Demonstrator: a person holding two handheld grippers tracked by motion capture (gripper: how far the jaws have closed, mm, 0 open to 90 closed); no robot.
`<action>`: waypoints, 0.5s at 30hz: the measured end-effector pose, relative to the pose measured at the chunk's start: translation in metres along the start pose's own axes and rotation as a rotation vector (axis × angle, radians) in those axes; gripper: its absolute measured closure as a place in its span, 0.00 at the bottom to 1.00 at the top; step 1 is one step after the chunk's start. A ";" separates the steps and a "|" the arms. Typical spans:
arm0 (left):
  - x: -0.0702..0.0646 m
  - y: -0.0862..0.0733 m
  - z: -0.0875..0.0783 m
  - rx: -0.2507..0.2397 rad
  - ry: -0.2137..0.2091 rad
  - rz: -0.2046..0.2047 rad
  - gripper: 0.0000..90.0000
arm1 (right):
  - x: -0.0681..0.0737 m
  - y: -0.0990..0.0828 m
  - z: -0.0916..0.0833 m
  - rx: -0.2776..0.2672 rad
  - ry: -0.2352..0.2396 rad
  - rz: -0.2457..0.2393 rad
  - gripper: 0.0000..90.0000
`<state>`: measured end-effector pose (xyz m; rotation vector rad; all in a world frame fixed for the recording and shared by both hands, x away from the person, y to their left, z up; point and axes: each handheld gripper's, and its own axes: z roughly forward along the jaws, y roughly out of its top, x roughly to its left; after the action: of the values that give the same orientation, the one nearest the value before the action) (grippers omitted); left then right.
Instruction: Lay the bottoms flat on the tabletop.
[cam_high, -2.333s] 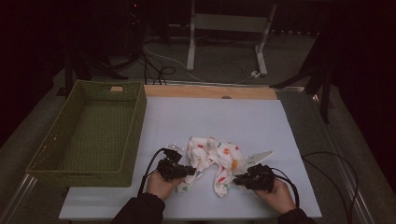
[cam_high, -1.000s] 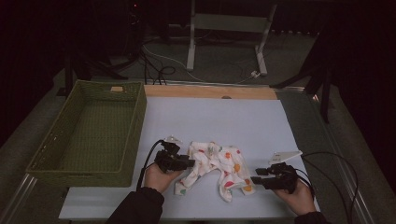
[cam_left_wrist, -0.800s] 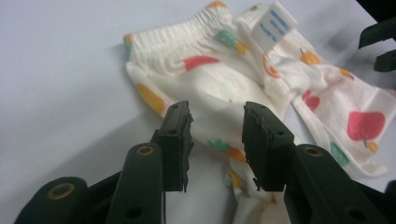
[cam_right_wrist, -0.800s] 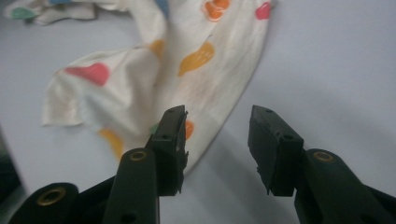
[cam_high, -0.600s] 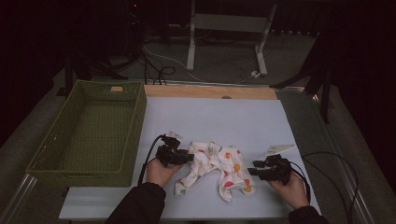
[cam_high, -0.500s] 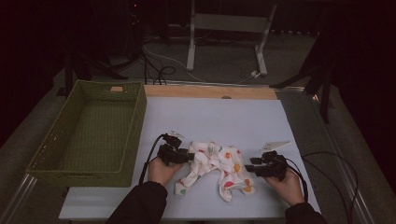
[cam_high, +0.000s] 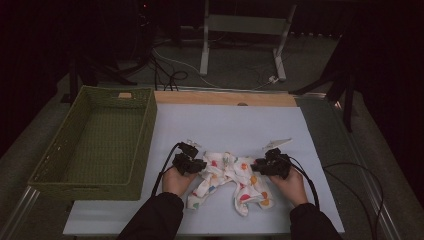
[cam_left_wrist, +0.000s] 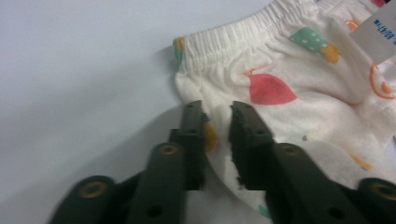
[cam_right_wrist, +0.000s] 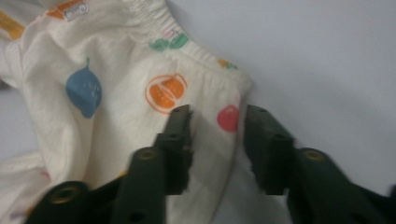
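Observation:
A small white garment (cam_high: 230, 177) printed with coloured fruit lies crumpled on the white table sheet (cam_high: 225, 125), its elastic waistband (cam_left_wrist: 224, 39) facing away from me. My left gripper (cam_high: 200, 165) sits at the garment's left edge. Its jaws (cam_left_wrist: 217, 109) have just been closing and now pinch a fold of the fabric (cam_left_wrist: 299, 88) in a narrow gap. My right gripper (cam_high: 257, 166) is at the right edge. Its jaws (cam_right_wrist: 217, 116) have also been closing, and they straddle the cloth (cam_right_wrist: 116, 93) with a visible gap.
A green woven basket (cam_high: 145, 135) stands on the left of the table, with nothing in it. A wooden strip (cam_high: 225, 97) runs along the far edge. Black cables (cam_high: 345, 175) trail off to the right, and a metal stand (cam_high: 240, 30) sits on the floor beyond.
My right gripper has moved left from beside the garment onto its right edge. My left gripper has edged slightly right onto the left edge. The garment itself has barely shifted.

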<state>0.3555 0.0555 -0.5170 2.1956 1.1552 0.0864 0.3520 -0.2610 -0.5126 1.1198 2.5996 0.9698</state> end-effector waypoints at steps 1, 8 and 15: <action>0.000 0.001 0.001 0.002 0.003 0.005 0.93 | 0.000 0.001 0.001 0.001 0.005 -0.002 0.82; 0.000 0.008 0.004 -0.008 0.023 0.023 1.00 | -0.006 0.005 0.005 0.015 0.024 0.000 0.97; 0.005 0.028 0.004 -0.044 0.087 0.025 1.00 | -0.022 0.021 0.000 0.009 -0.025 0.028 0.98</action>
<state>0.3802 0.0465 -0.5050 2.1866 1.1624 0.2171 0.3797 -0.2653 -0.5025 1.1656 2.5779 0.9442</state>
